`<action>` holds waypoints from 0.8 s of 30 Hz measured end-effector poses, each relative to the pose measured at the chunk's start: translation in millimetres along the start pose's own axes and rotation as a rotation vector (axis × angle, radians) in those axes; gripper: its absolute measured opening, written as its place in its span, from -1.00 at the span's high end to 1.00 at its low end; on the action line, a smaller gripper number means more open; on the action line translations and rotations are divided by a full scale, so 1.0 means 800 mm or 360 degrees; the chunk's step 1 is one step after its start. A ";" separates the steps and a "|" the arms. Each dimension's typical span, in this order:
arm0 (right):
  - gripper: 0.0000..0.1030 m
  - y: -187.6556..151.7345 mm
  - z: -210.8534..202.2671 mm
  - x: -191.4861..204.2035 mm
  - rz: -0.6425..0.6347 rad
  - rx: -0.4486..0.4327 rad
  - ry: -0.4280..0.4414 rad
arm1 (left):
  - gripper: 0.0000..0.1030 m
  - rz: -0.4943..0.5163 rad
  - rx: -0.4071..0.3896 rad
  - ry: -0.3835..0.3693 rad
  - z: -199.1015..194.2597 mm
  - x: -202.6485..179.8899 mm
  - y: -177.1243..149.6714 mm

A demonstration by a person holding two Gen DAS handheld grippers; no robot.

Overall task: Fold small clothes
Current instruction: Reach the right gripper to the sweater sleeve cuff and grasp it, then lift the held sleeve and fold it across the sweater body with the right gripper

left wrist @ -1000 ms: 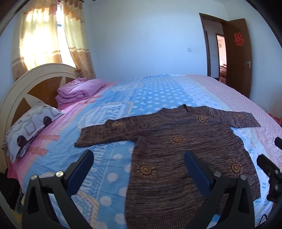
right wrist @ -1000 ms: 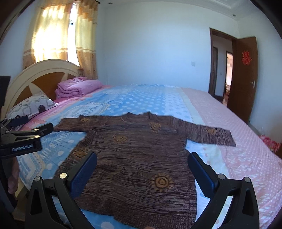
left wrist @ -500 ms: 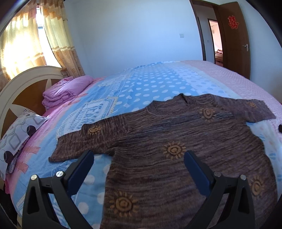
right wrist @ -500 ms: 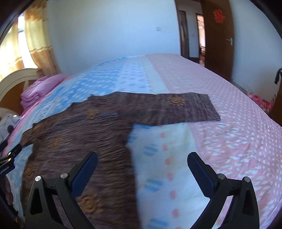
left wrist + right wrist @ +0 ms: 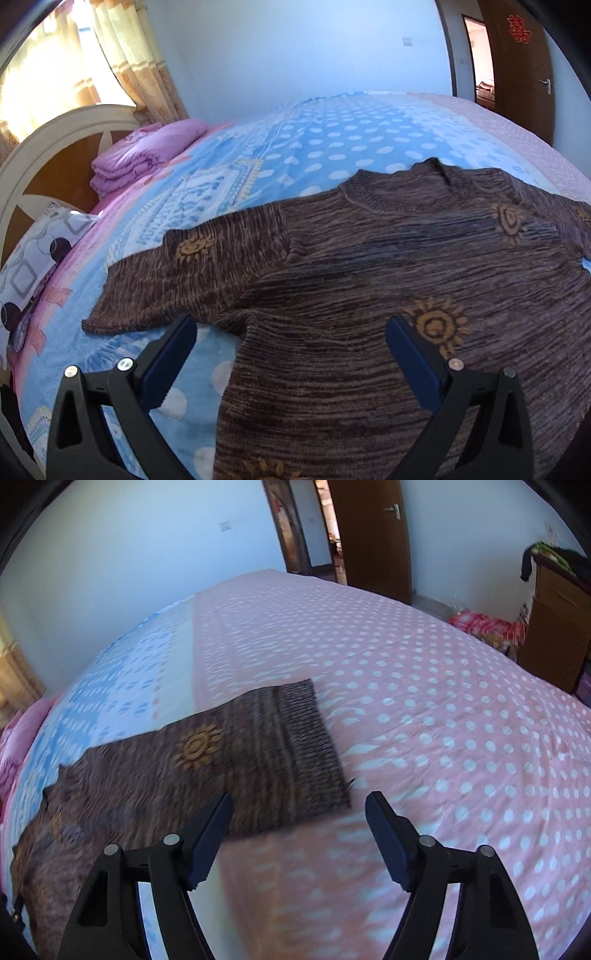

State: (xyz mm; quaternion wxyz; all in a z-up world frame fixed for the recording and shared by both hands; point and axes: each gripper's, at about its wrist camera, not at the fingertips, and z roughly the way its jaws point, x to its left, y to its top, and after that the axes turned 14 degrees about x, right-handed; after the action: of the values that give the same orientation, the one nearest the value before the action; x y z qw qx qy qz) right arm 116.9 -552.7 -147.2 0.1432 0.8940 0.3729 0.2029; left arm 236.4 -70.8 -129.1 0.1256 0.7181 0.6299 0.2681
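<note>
One flat brown ribbed-knit sweater (image 5: 388, 295) lies on the dotted bedspread (image 5: 443, 709).

A brown knitted sweater (image 5: 388, 280) with orange sun motifs lies flat and unfolded on the bed. Both sleeves are spread outward, one sleeve (image 5: 258, 753) reaching onto pink dotted bedding.

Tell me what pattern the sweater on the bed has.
Brown streaky knit sweater with orange sun motifs, clearest in the left wrist view.
</note>
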 end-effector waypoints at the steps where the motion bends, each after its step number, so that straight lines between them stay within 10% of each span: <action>1: -0.31 0.005 0.005 -0.004 0.0022 0.0008 -0.0002 | -1.00 -0.0002 0.0017 0.0002 0.005 0.000 0.001; 6: -0.20 0.019 0.021 -0.004 0.0018 0.0030 -0.0007 | -1.00 0.0025 0.0064 0.0005 0.022 -0.007 0.000; 13: 0.66 0.024 0.038 0.021 -0.0121 0.0055 -0.0055 | -1.00 0.0035 0.0100 -0.0033 0.033 -0.010 -0.006; 24: 0.77 0.038 -0.019 0.087 -0.0287 -0.0132 0.0050 | -1.00 -0.0031 0.0094 -0.0098 0.032 0.005 -0.003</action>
State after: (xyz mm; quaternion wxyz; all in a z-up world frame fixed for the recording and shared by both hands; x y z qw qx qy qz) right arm 172.6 -521.6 -103.3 0.1919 0.8468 0.4453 0.2184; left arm 248.7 -62.6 -150.7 0.1264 0.7231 0.6404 0.2260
